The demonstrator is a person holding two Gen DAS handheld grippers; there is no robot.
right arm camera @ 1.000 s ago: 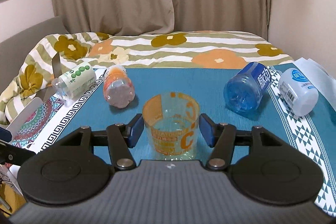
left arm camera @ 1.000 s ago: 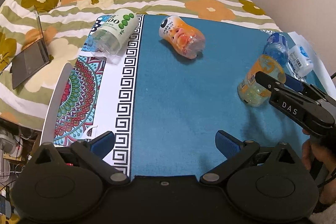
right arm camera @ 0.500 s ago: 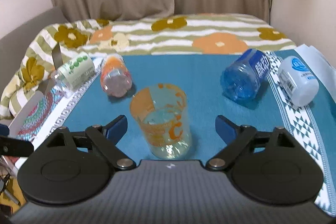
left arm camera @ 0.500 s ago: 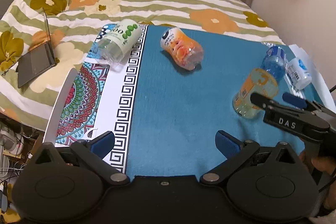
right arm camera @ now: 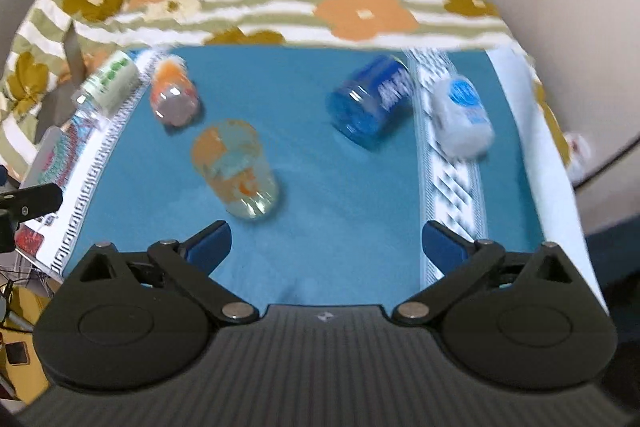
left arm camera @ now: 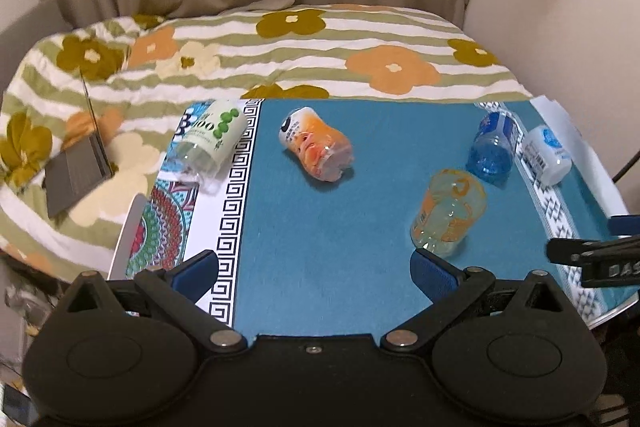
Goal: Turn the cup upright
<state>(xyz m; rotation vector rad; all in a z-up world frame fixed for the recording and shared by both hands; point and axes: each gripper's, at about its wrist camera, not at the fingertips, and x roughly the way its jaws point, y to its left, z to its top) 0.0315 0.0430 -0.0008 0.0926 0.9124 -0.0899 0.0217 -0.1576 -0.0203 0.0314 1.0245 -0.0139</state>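
A: While both sets of jaws stood spread and empty, where was the cup (right arm camera: 234, 169)?

B: It stood upright on the blue cloth (right arm camera: 304, 131), mouth up, just ahead of the right gripper (right arm camera: 326, 241) and clear of its fingers. The left gripper (left arm camera: 314, 273) held nothing either. The flip looked done; only withdrawal remained.

A: Count?

B: One cup. Four bottles lay on their sides: green-labelled bottle (left arm camera: 210, 139), orange bottle (left arm camera: 316, 149), blue bottle (left arm camera: 492, 147), white bottle (left arm camera: 546, 155).
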